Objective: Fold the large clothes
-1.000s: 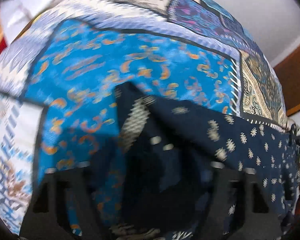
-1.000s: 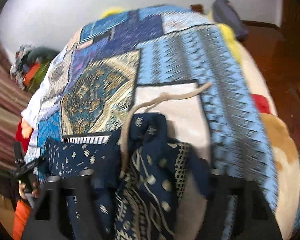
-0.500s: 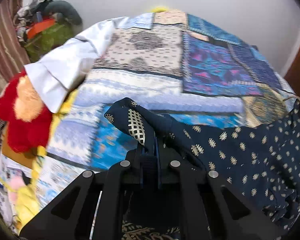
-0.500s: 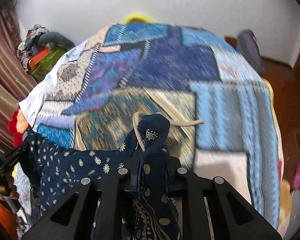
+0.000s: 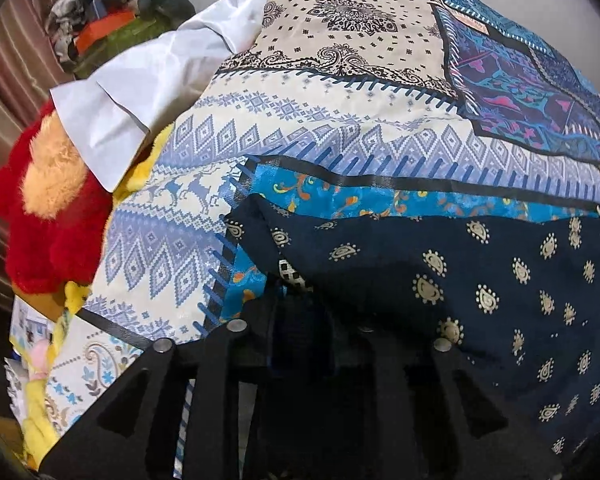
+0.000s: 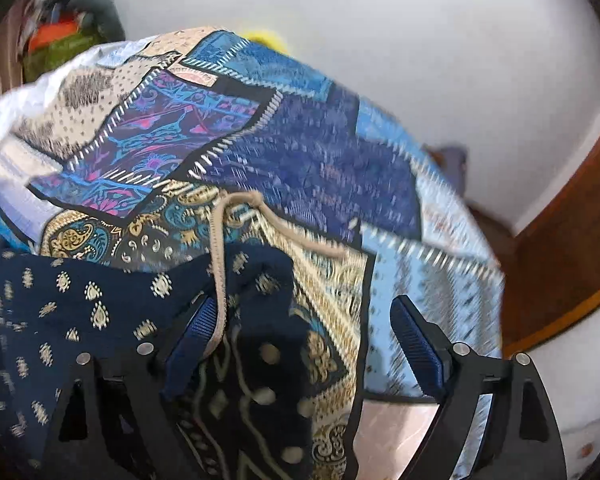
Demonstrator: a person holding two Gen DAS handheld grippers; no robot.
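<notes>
A navy garment with small gold paisley print (image 5: 480, 280) lies spread on the patchwork bedspread (image 5: 300, 128). In the left wrist view my left gripper (image 5: 300, 308) is low over the garment's left edge; cloth drapes over the fingers and hides the tips. In the right wrist view my right gripper (image 6: 300, 320) is open, its blue-padded fingers (image 6: 416, 340) wide apart. The garment's corner (image 6: 260, 280) and its beige drawstring (image 6: 220, 264) lie between them, resting against the left pad.
A red and tan plush toy (image 5: 48, 208) and a white sheet (image 5: 140, 92) sit at the bed's left edge. A pile of clothes (image 5: 112, 20) stands at the far left. A white wall (image 6: 420, 60) and a wooden door (image 6: 572, 248) are on the right.
Both grippers went from open to shut on the garment's corners, lifted and carried it forward. Now the right gripper has opened and let go; the garment lies spread flat.
</notes>
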